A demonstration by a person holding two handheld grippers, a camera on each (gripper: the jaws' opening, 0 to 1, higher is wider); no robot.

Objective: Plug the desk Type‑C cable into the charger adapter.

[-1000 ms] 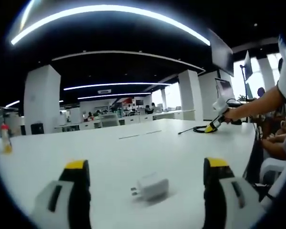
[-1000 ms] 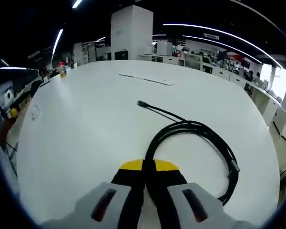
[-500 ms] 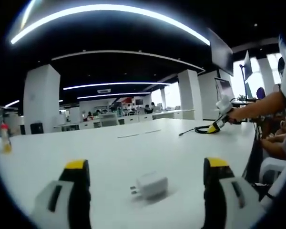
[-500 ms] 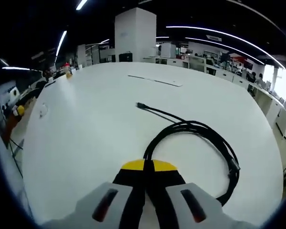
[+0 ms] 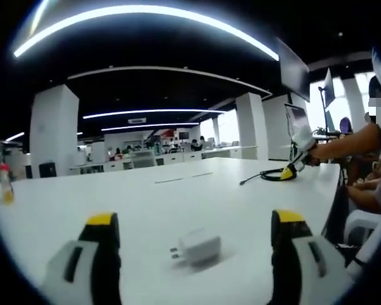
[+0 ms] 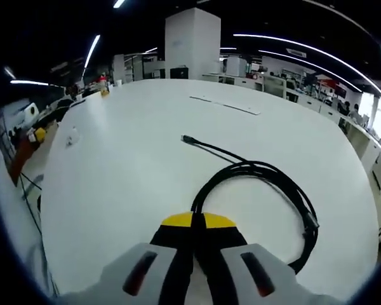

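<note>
In the left gripper view the left gripper (image 5: 197, 232) hovers low over a white bench (image 5: 146, 203) with its fingers (image 5: 103, 235) spread wide and nothing between them; a white charger adapter (image 5: 199, 248) lies on the bench in the gap between them, nearer the camera than the yellow tips, its prongs pointing to the view's left; it touches neither finger. Far across the bench, at the view's right, the right gripper (image 5: 288, 171) rests its yellow tip on the bench beside a dark coil of Type-C cable (image 5: 265, 175), one loose end trailing off to the left; a person's arm (image 5: 346, 143) reaches in from the right edge to hold that gripper. A bottle (image 5: 4, 184) stands at the far left edge of the bench; white pillars and long ceiling lights lie behind.

In the right gripper view the right gripper (image 6: 199, 222) has its fingers (image 6: 176, 232) pressed together with no gap, closed on the black Type-C cable (image 6: 267, 175) where the strand meets the yellow tips; from there the cable loops out to the right over the bench (image 6: 114, 178) and back; its free plug end (image 6: 188, 139) lies on the bench ahead, pointing to the upper left; a thin pale strip (image 6: 225, 105) lies farther off on the bench.
</note>
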